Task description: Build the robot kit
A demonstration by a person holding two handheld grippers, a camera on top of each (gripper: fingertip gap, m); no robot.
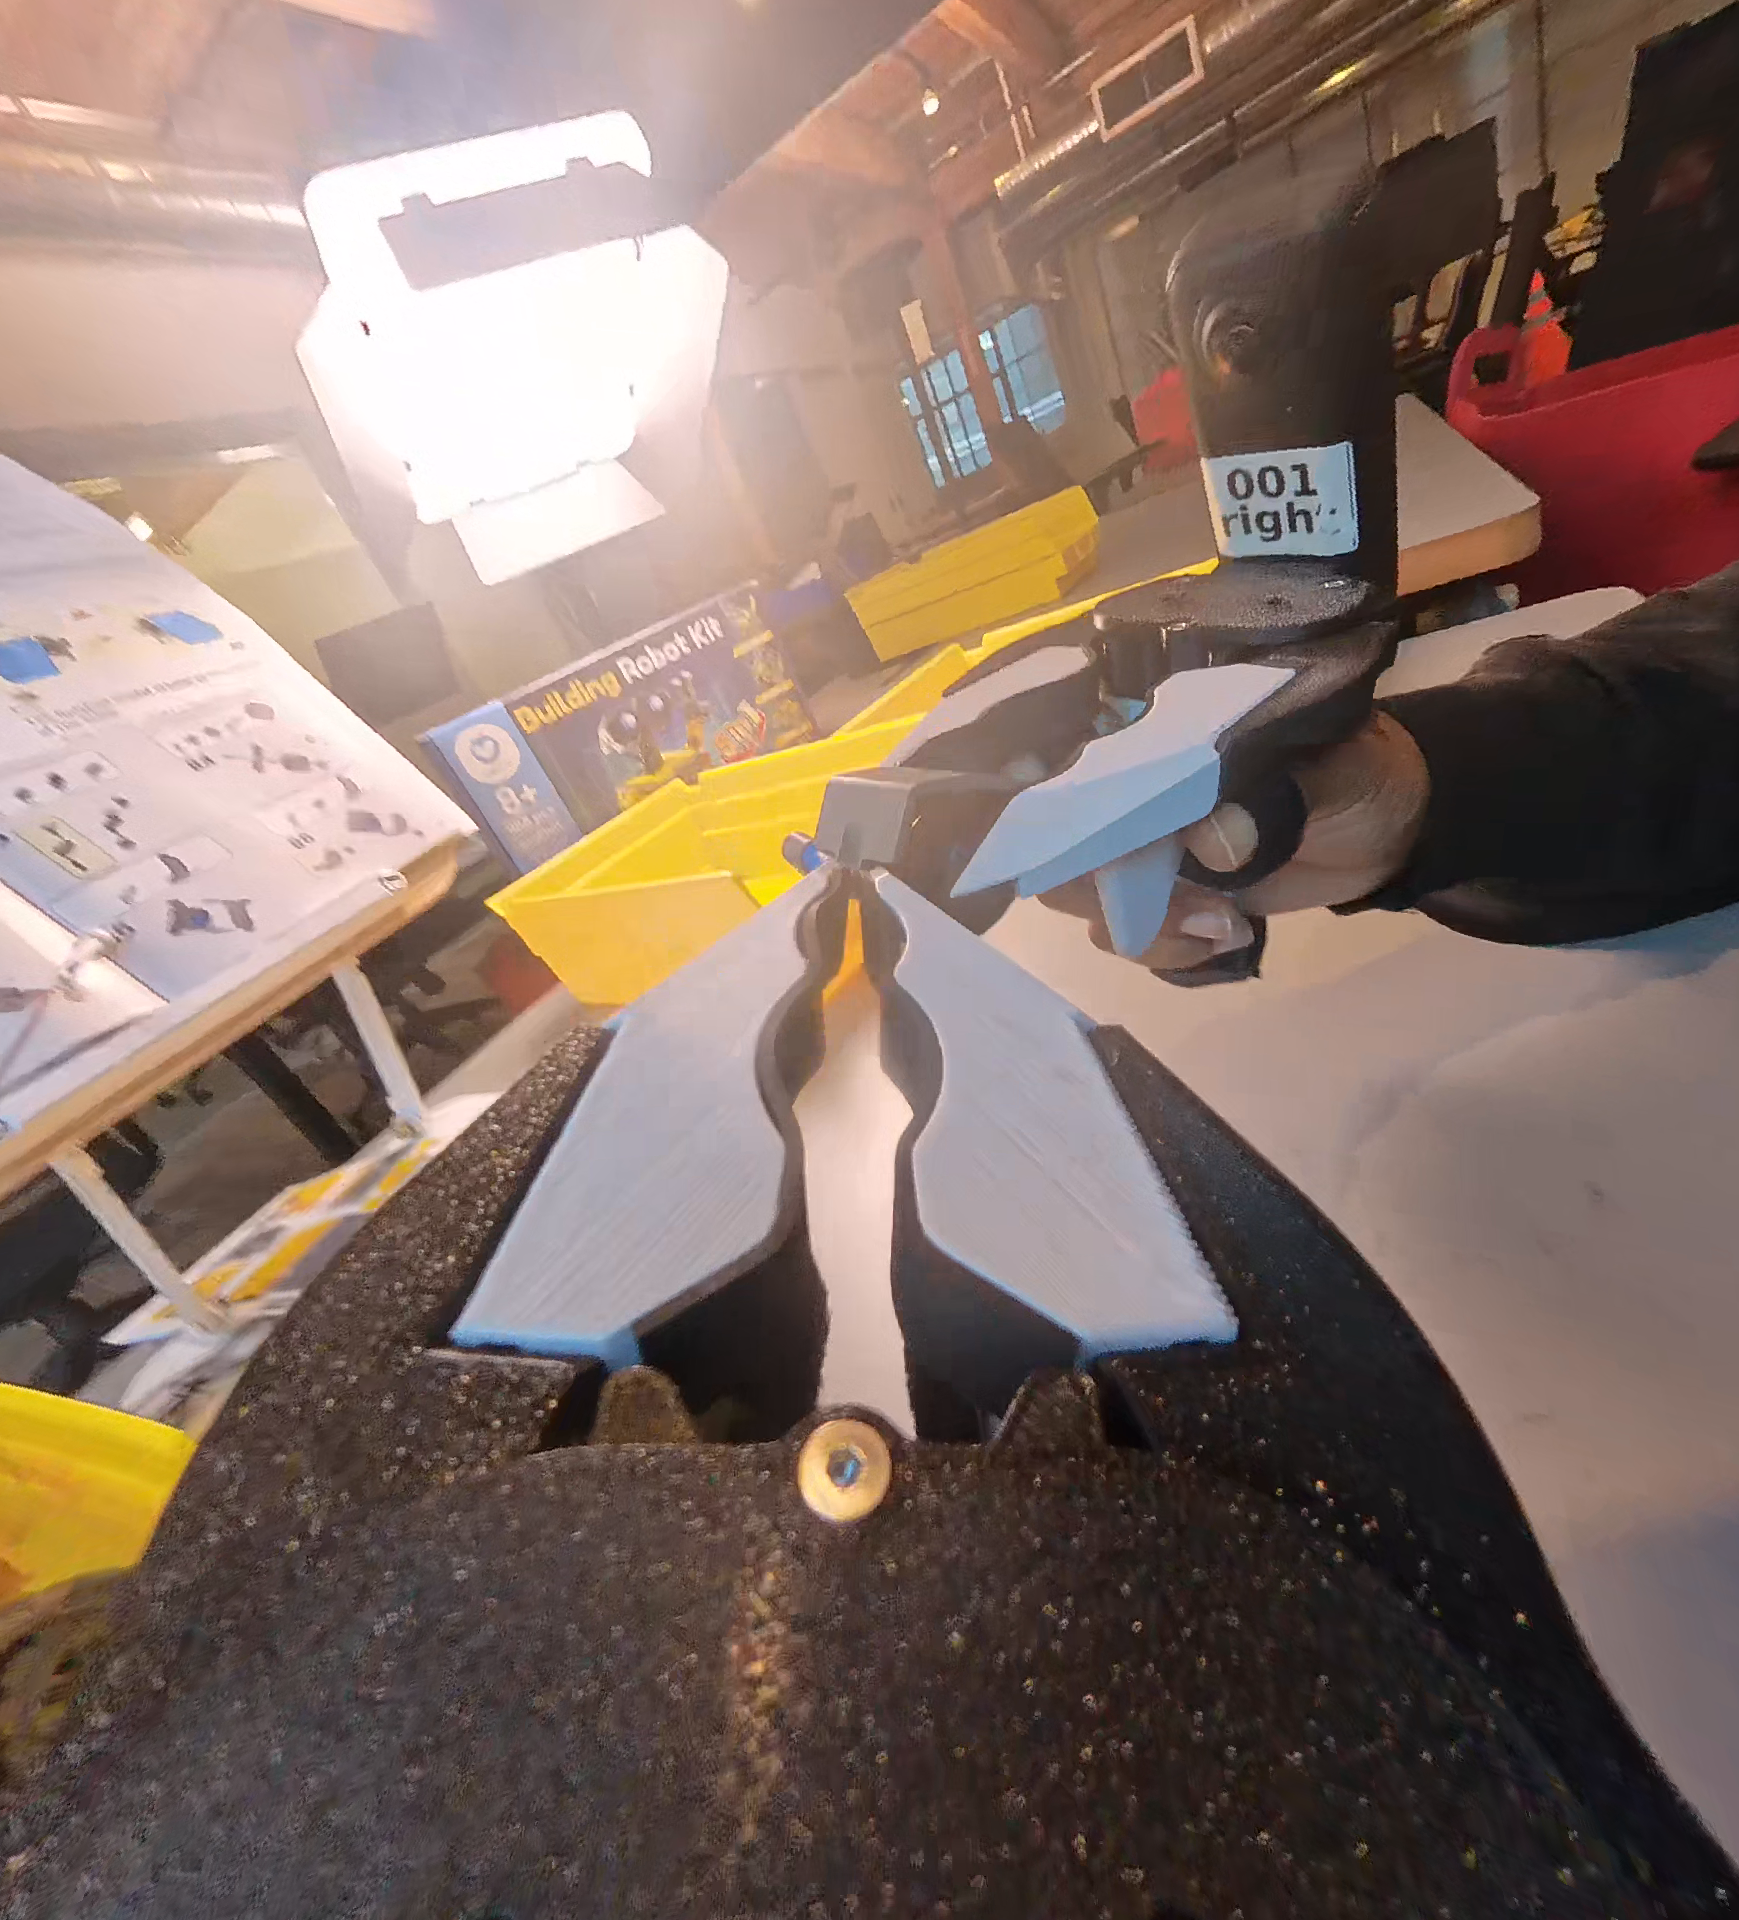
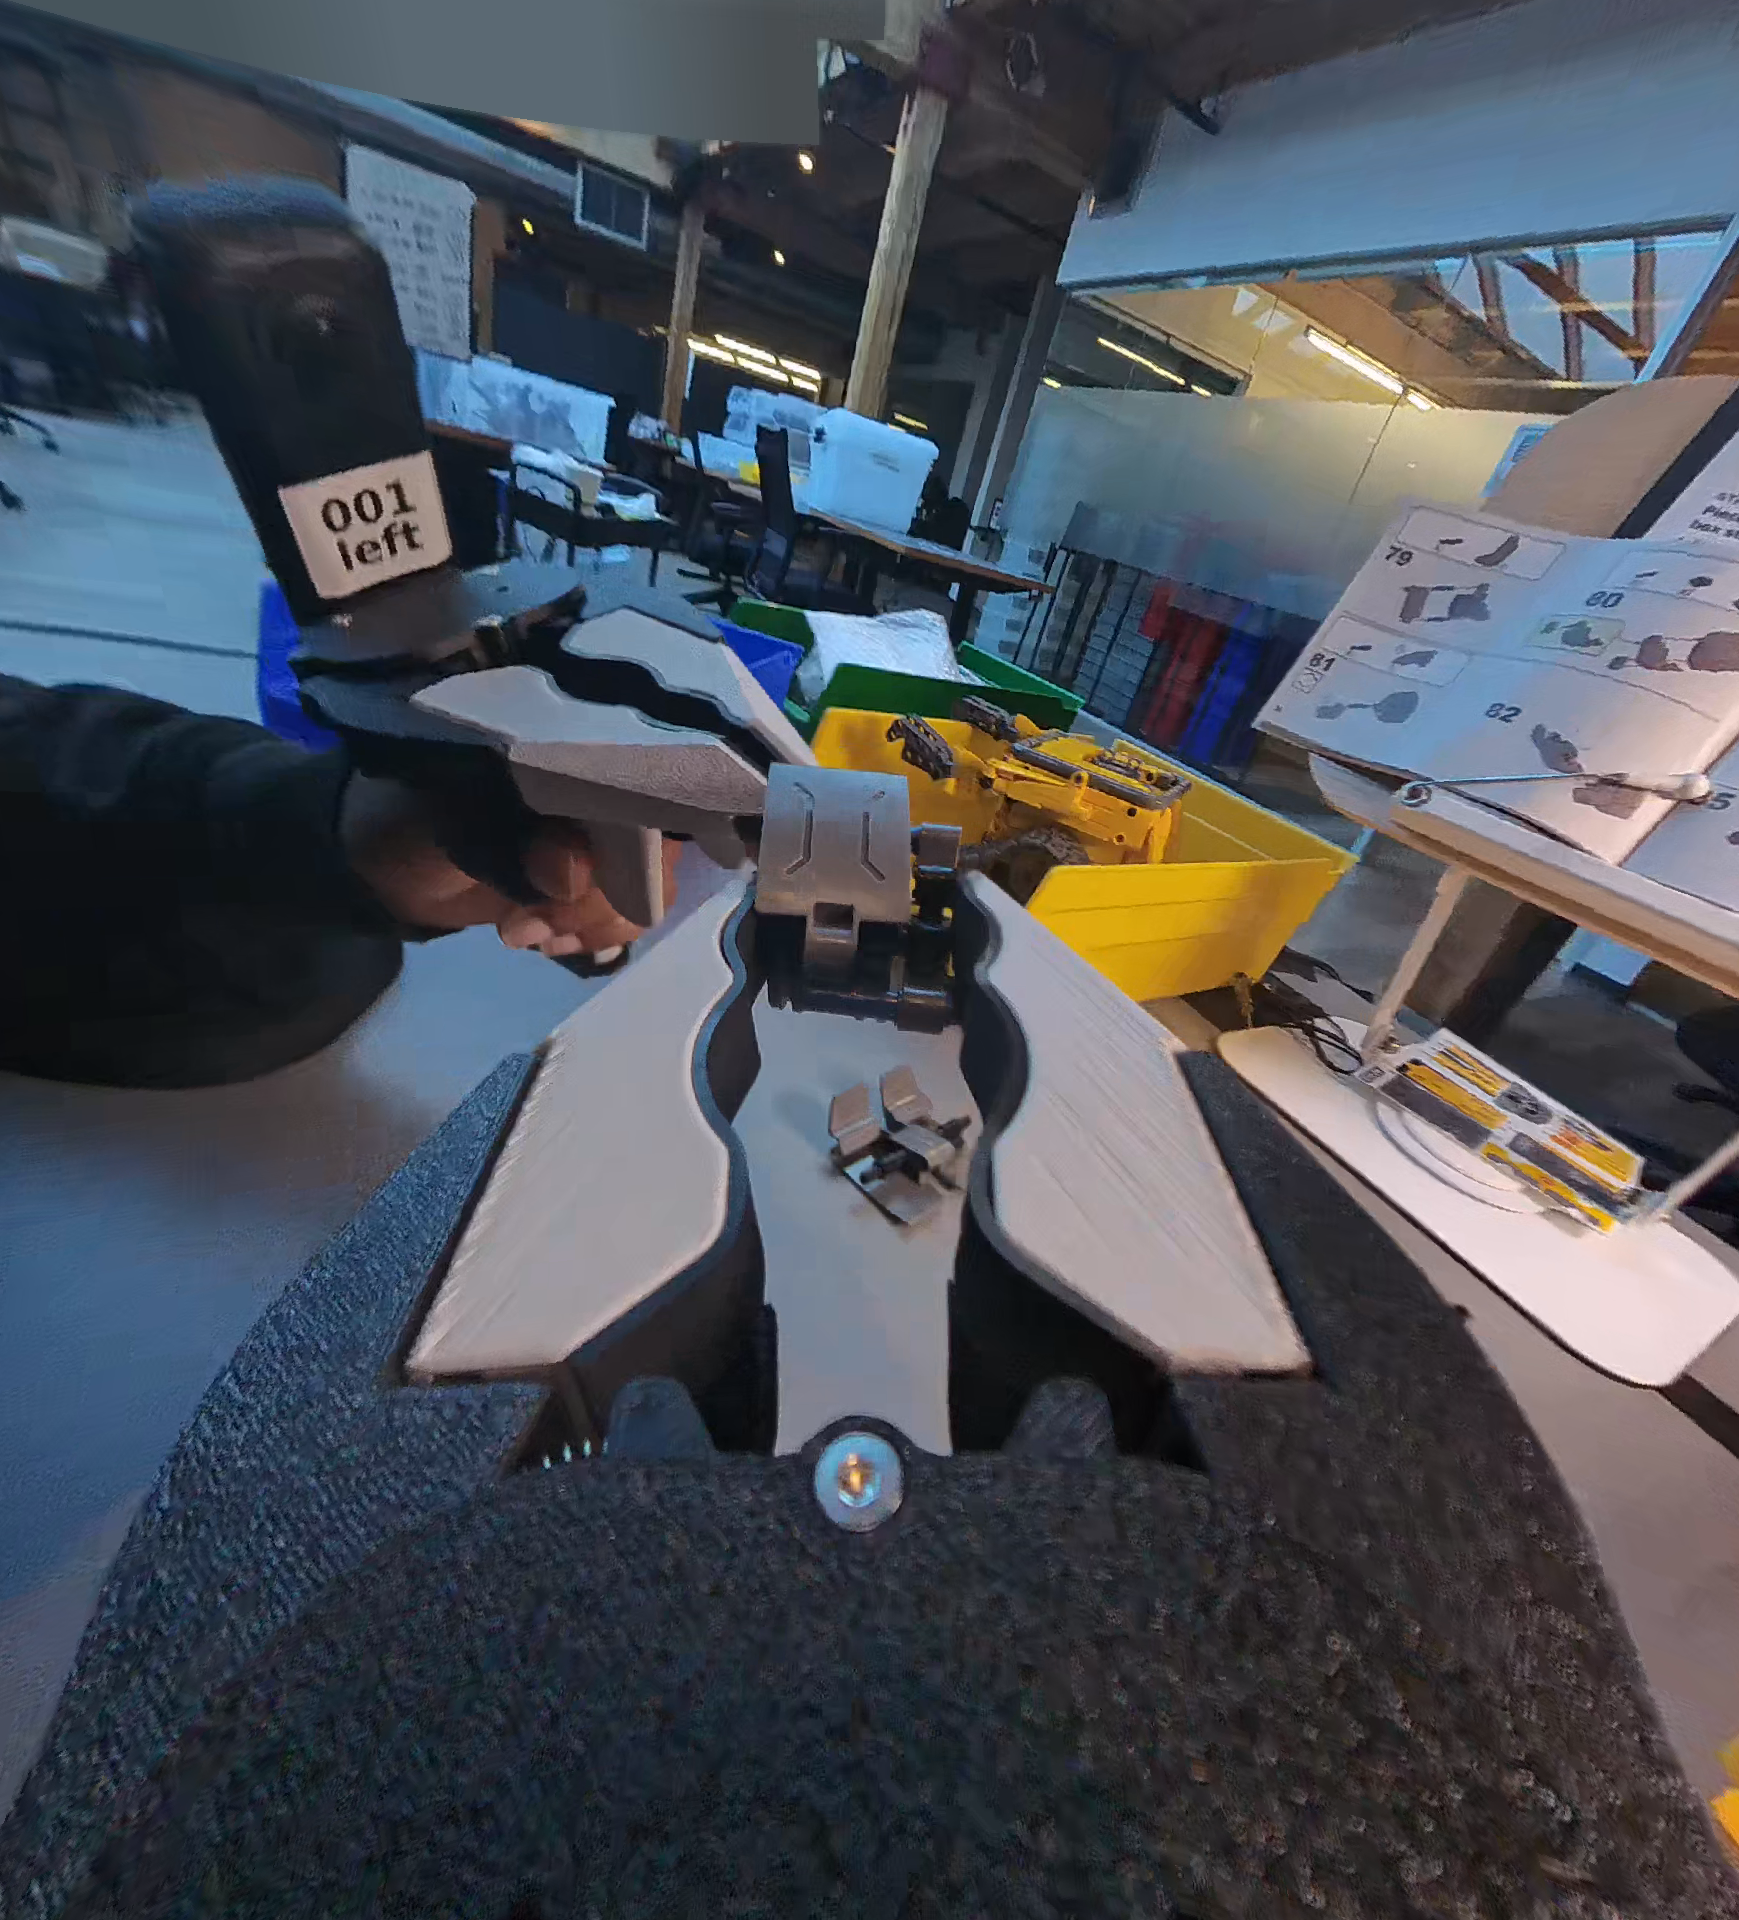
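The left gripper point(image 1: 849, 883) has its ribbed, pale grey fingers point(image 1: 699, 1091) drawn together at the tips, which pinch a thin tab under a small grey block point(image 1: 870, 816) with a blue peg point(image 1: 800, 854) poking from its side. That block belongs to a grey-and-black toy assembly point(image 2: 849, 904) — smooth moulded plastic, with a curved grey plate on top and dark jointed parts below. The right gripper point(image 2: 860, 935) has its fingers point(image 2: 1104, 1132) clamped against the sides of the assembly, so both tools grip it at once, above the white table point(image 1: 1467, 1195). The gripper bodies are black with a rough, speckled grain (almost like sandpaper).

On the table beneath the right gripper lies a small loose part point(image 2: 896, 1138) of grey slats and black pins. Just beyond the assembly stands a glossy yellow bin point(image 2: 1187, 914) holding a yellow toy vehicle point(image 2: 1052, 779) with black tracks. An open instruction booklet point(image 2: 1540, 665) rests tilted on a wooden stand point(image 2: 1613, 914) near the bin. Farther back are a flat printed box point(image 1: 636, 727) and a bright panel lamp point(image 1: 501, 353).
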